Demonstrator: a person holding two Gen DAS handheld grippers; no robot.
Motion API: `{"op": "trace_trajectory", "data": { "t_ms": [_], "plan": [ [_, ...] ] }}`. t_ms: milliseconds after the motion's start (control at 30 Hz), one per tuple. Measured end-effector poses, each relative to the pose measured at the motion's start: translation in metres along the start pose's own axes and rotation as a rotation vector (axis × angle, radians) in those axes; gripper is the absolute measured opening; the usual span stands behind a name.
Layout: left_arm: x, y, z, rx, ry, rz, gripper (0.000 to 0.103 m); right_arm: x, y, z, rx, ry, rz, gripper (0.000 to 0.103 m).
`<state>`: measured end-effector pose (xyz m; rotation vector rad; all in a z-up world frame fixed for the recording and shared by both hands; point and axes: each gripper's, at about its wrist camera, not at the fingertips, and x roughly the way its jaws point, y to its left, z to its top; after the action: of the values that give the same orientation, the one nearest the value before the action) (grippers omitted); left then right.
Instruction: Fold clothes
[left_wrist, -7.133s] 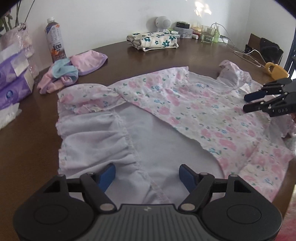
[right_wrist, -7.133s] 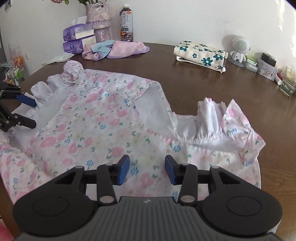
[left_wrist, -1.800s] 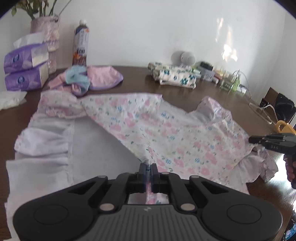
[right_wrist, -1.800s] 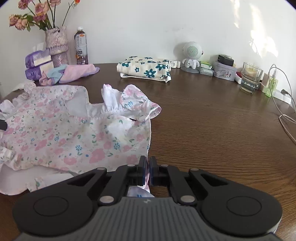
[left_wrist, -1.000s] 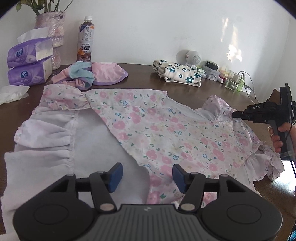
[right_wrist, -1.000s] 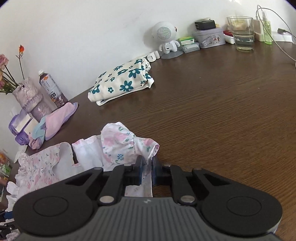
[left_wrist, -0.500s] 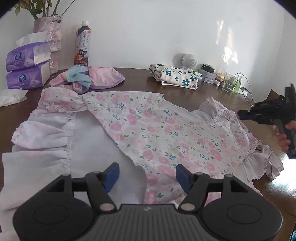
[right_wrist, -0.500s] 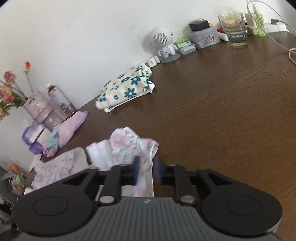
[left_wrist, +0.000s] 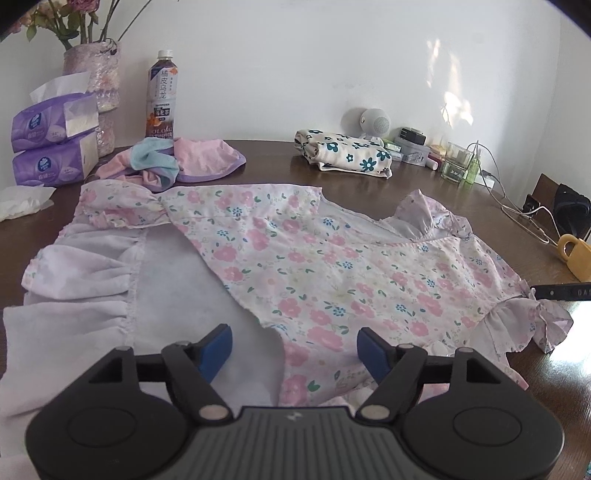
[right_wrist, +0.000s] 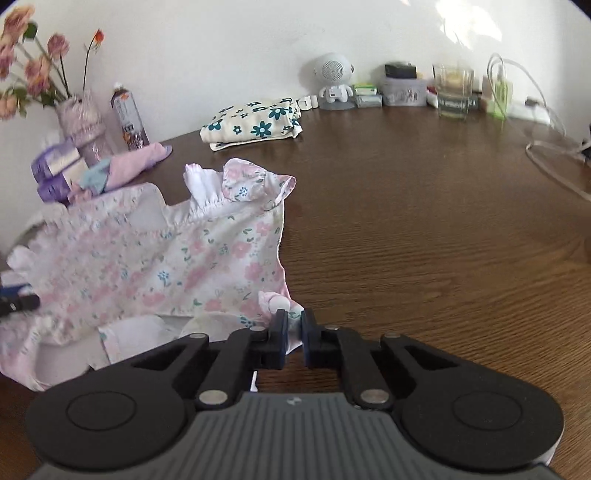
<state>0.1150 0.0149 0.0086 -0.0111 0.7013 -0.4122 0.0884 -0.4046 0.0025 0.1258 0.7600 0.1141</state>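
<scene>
A pink floral dress (left_wrist: 332, 266) with white ruffled sleeves lies spread on the brown table (left_wrist: 273, 162), its white lining showing on the left. My left gripper (left_wrist: 295, 350) hovers open over the dress's near hem with nothing between its fingers. My right gripper (right_wrist: 294, 338) is shut on a ruffle at the dress's near right corner (right_wrist: 291, 317). The dress (right_wrist: 184, 266) stretches away to the left of it. From the left wrist view, the right gripper (left_wrist: 561, 291) shows as a dark bar at the right sleeve ruffle. The left gripper (right_wrist: 14, 299) peeks in at the far left edge.
A folded cream cloth with teal flowers (left_wrist: 343, 155) lies at the back, beside a pile of pink and blue clothes (left_wrist: 173, 162). Tissue packs (left_wrist: 51, 144), a bottle (left_wrist: 162, 99) and a vase (left_wrist: 92, 70) stand back left. A glass (right_wrist: 452, 92), cables (right_wrist: 546, 147) and a speaker (right_wrist: 332, 81) stand back right.
My right gripper let go of the upper sleeve, came down to the lower ruffle near the table edge and shut on it. The left gripper stayed open and hardly moved.
</scene>
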Motion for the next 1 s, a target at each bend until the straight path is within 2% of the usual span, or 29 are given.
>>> {"op": "trace_trajectory", "data": {
  "t_ms": [67, 100, 167, 233, 333, 400, 500, 567, 667, 767, 833, 1000],
  "plan": [
    [0.000, 0.001, -0.001, -0.005, -0.005, -0.001, 0.074, -0.004, 0.003, -0.001, 0.007, -0.007, 0.006, 0.011],
    [0.000, 0.001, -0.001, -0.005, -0.006, -0.001, 0.074, -0.007, 0.003, -0.002, 0.022, -0.013, 0.019, 0.019],
    [-0.001, 0.001, -0.001, -0.008, -0.009, 0.002, 0.074, -0.014, 0.003, -0.003, 0.047, -0.046, 0.043, 0.030],
    [-0.001, 0.000, -0.002, -0.007, -0.012, 0.005, 0.074, -0.025, 0.009, -0.007, 0.024, -0.090, 0.050, 0.030],
    [-0.001, -0.002, -0.002, -0.001, -0.014, 0.009, 0.075, -0.028, 0.025, -0.013, -0.063, -0.111, 0.036, 0.030],
    [-0.001, -0.003, -0.002, 0.003, -0.014, 0.010, 0.076, -0.026, 0.033, -0.017, -0.115, -0.103, -0.009, 0.030],
    [-0.001, -0.003, -0.003, 0.002, -0.019, 0.007, 0.076, -0.017, 0.030, -0.023, -0.122, -0.071, -0.101, 0.030],
    [-0.002, -0.002, -0.003, -0.005, -0.024, 0.000, 0.077, -0.020, 0.024, -0.028, -0.063, -0.074, -0.084, 0.030],
    [-0.004, 0.003, -0.003, -0.039, -0.027, -0.028, 0.079, -0.041, 0.019, -0.032, 0.020, -0.148, -0.034, 0.032],
    [-0.016, 0.012, 0.002, -0.109, -0.052, -0.077, 0.079, -0.064, 0.029, -0.034, 0.013, -0.225, 0.037, 0.037],
    [-0.029, 0.013, 0.003, -0.103, -0.078, -0.084, 0.079, -0.071, 0.043, -0.036, -0.021, -0.224, 0.133, 0.037],
    [-0.058, 0.014, -0.003, -0.064, -0.070, -0.075, 0.079, -0.051, 0.082, -0.030, -0.095, -0.108, 0.359, 0.037]
  ]
}}
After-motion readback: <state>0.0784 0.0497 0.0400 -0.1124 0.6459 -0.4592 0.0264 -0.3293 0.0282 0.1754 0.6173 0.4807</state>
